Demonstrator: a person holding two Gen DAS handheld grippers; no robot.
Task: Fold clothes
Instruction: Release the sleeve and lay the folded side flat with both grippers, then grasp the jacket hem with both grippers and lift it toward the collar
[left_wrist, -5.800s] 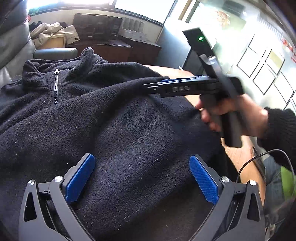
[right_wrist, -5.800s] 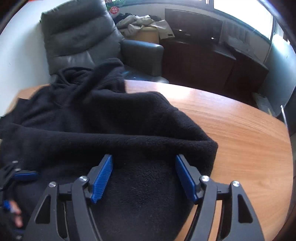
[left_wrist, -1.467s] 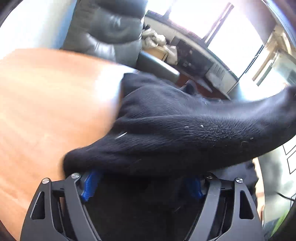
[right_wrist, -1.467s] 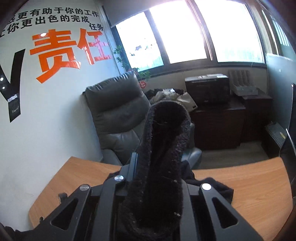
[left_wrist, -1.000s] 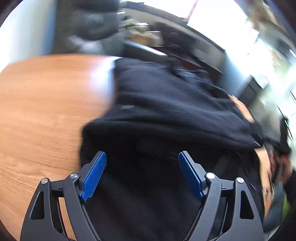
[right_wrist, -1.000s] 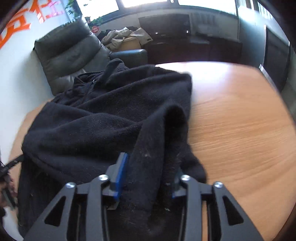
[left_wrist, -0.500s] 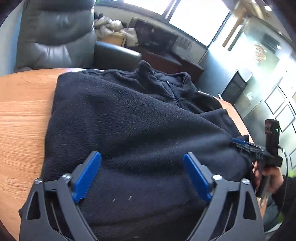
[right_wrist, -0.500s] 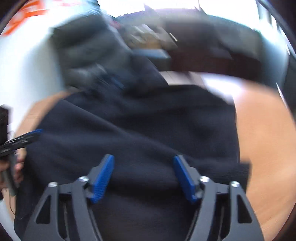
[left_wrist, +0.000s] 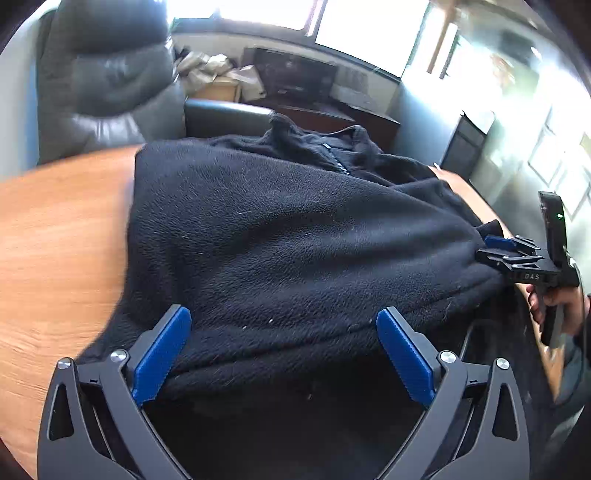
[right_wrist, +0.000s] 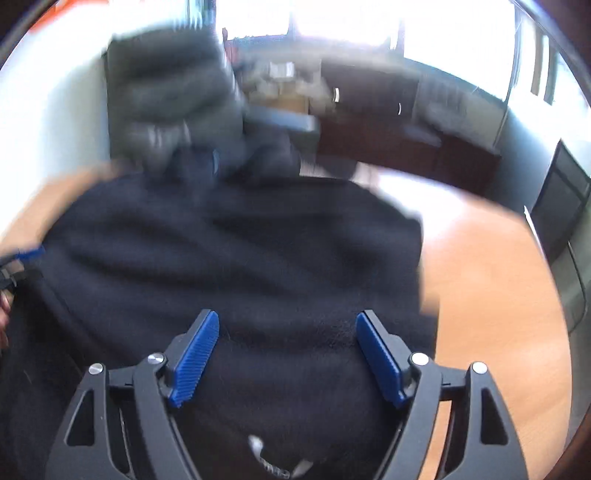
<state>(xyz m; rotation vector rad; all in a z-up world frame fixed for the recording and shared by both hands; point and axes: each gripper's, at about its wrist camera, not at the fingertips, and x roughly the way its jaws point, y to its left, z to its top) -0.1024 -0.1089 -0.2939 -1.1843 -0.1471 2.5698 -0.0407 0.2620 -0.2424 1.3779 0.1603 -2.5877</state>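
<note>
A black fleece jacket (left_wrist: 280, 236) is seen lying on the wooden table (left_wrist: 55, 236), apparently folded once, with further folds judged outstanding.

Both the left gripper (left_wrist: 282, 354) and the right gripper (right_wrist: 286, 356) are held wide open, nothing grasped. The zip collar is shown sharply only in the left view; the right view is blurred.

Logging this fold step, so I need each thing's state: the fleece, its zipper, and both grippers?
Fleece: lying on the table, bottom part folded up over the body, collar at the far end.
Zipper: closed as far as it shows.
Left gripper: open, empty, over the fleece's near edge.
Right gripper: open, empty, over the fleece; view blurred.
</note>
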